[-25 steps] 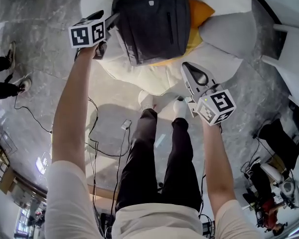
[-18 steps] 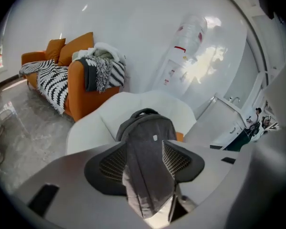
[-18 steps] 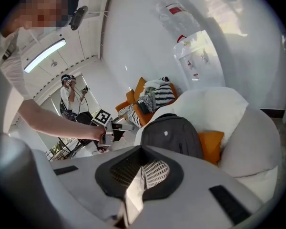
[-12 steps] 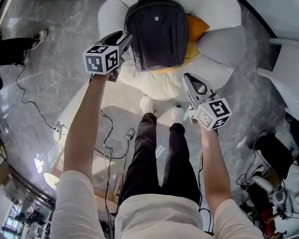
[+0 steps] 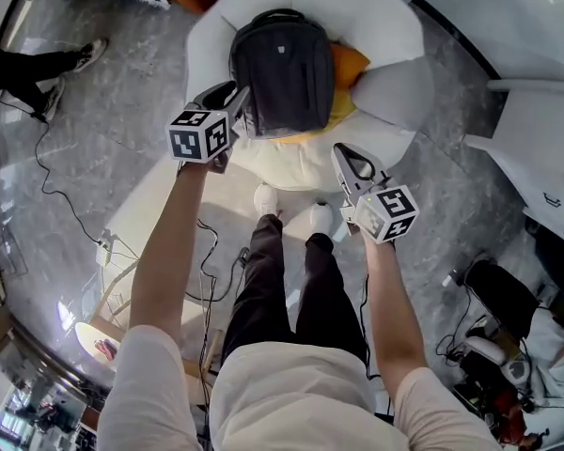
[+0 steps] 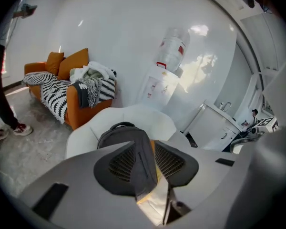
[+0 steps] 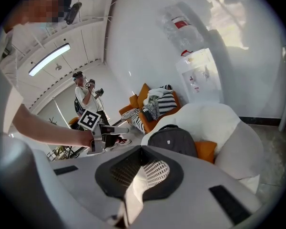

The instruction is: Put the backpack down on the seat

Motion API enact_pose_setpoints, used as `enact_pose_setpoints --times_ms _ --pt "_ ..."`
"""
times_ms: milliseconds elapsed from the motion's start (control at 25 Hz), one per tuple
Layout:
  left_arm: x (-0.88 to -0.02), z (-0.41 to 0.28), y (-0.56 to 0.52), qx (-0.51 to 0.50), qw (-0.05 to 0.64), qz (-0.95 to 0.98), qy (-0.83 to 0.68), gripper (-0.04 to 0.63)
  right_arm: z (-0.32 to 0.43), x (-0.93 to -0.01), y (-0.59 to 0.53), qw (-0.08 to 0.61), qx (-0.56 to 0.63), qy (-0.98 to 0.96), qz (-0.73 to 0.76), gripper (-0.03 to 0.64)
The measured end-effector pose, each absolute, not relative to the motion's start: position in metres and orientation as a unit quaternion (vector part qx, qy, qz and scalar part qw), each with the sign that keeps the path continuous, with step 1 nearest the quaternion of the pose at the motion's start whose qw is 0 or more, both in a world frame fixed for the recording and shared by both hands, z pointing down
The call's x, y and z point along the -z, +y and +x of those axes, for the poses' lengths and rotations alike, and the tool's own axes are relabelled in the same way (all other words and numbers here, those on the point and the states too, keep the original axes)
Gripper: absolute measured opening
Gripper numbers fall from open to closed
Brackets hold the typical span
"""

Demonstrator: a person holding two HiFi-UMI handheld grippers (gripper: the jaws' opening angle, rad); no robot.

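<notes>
- Resting on the seat of the white armchair (image 5: 395, 17), the backpack (image 5: 282, 59) stood upright with its back against the backrest and its top handle up.
- An orange cushion (image 5: 350, 64) lay wedged behind the backpack, showing at its right side.
- The left claw (image 5: 237, 92) hovered in front of the chair near the backpack's lower left edge, pointing toward it but apart from it, as the right gripper view showed.
- In the left gripper view, the left claw's (image 6: 144, 144) jaws were closing and stood partly apart, with a narrow gap between the dark ribbed pads.
- Nothing sat between those pads: the backpack (image 6: 121, 135) and a strip of the cushion showed through the gap from farther off.
- The right claw (image 5: 343, 153) hung lower and to the right, over the front edge of the chair and just above the person's right shoe (image 5: 320, 216).
- In the right gripper view, the right claw's (image 7: 141, 148) jaws met at the tips, and it held nothing.
- Only the white mesh shoe (image 7: 155, 171) on the floor showed through the slit lower down between the pads.
- Past the right claw, the backpack (image 7: 174, 140) sat free on the seat, and neither claw touched it.
</notes>
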State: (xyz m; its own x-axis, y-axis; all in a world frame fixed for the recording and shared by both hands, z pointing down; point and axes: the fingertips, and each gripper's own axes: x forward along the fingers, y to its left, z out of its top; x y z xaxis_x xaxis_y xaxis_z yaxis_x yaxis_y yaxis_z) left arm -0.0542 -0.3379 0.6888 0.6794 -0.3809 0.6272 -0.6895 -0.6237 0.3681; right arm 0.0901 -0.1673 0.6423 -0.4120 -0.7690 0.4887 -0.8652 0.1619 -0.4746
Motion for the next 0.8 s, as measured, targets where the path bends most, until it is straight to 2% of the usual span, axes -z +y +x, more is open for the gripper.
enact_pose_setpoints --times_ms 520,800 --pt "-0.569 -0.041 -0.277 -0.234 0.263 0.870 -0.345 0.037 0.114 -0.549 -0.120 0.050 -0.346 -0.771 0.532 0.021" --pt "-0.485 -0.037 -0.258 -0.213 0.224 0.885 -0.348 0.018 0.124 -0.483 -0.109 0.050 -0.313 -0.793 0.520 0.021"
